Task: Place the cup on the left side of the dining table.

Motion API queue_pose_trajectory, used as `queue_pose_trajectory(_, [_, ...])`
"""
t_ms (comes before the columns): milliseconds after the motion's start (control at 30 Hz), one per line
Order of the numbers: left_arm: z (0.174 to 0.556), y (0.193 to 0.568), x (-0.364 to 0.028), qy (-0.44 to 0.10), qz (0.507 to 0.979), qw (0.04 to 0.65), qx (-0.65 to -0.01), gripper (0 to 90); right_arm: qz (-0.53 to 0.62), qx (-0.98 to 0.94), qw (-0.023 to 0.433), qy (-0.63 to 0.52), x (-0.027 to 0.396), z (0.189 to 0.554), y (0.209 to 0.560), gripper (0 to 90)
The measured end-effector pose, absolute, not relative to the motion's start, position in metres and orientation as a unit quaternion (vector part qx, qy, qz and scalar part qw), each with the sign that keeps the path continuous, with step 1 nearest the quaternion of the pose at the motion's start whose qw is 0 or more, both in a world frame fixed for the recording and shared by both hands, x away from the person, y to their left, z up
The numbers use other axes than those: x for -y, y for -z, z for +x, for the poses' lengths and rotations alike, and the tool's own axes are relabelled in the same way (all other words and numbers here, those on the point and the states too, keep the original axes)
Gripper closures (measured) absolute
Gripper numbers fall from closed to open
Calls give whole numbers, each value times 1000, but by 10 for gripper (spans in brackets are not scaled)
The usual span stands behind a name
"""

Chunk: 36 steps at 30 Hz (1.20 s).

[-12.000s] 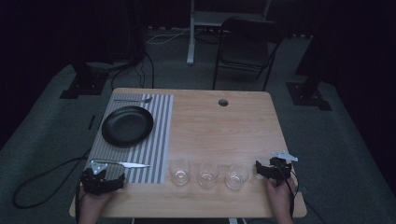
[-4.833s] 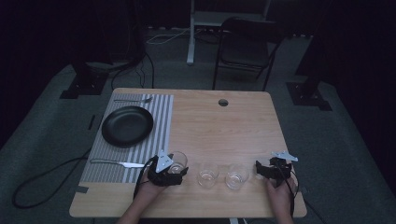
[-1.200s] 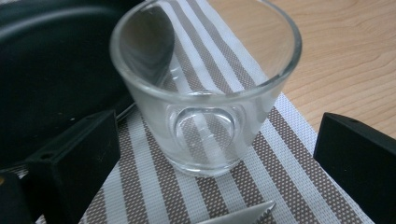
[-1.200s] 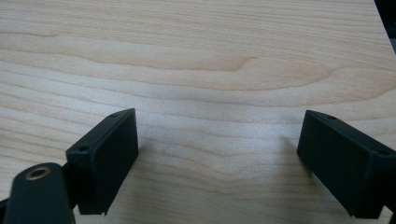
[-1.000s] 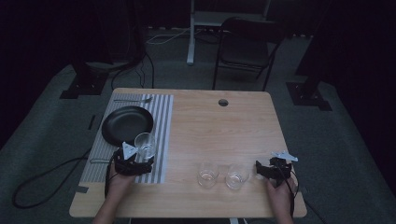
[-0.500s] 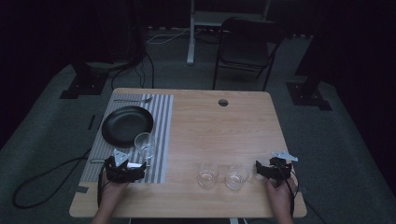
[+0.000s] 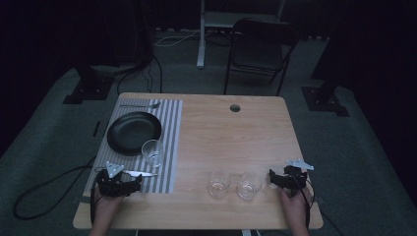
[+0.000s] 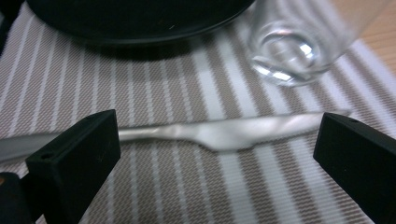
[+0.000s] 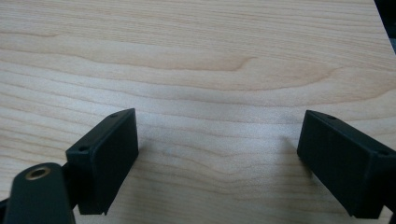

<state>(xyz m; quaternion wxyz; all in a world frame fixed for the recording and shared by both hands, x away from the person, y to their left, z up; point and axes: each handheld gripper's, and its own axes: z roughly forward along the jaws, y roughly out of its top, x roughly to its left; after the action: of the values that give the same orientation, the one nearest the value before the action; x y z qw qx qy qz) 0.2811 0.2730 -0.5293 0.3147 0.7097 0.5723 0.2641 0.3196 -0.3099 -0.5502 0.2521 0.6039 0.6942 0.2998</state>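
Note:
A clear glass (image 7: 153,152) (image 8: 299,44) stands upright on the striped placemat (image 7: 169,142), just right of the black plate (image 7: 134,132) (image 8: 135,18). My left gripper (image 7: 132,184) (image 8: 217,154) rests open at the mat's near edge, jaws wide apart with nothing between them. A silver knife (image 7: 140,173) (image 8: 219,133) lies on the mat just beyond its jaws. Two more clear glasses (image 7: 219,183) (image 7: 249,186) stand side by side near the table's front edge. My right gripper (image 7: 274,178) (image 9: 217,158) sits open on bare wood to their right, holding nothing.
A fork (image 7: 140,105) lies at the mat's far edge. The wooden table (image 7: 236,137) has a round cable hole (image 7: 235,107) near its far side. A folding chair (image 7: 260,46) and stand bases sit on the floor beyond the table.
My left gripper carried one glass from the row to the placemat, let it go beside the plate, and drew back to the mat's near edge. The right gripper stayed put.

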Motion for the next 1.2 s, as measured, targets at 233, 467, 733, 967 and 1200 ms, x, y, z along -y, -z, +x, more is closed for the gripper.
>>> queue_pose_trajectory(233, [277,533,-286,-263,703,287,-595,11,604,-694,252,-300,310,320,550,120])
queue_pose_trajectory(467, [271,537,-294,-263,693,279,-610,11,604,-694,252,-300,310,320,550,120])
queue_pose_trajectory(733, [271,539,-300,-262,682,267,-629,11,604,-694,252,-300,310,320,550,120])
queue_pose_trajectory(967, [272,544,-299,-256,683,259,-633,11,604,-694,252,-300,310,320,550,120])
queue_pose_trajectory(1200, [272,546,-300,-258,678,268,-634,11,604,-694,252,-300,310,320,550,120])
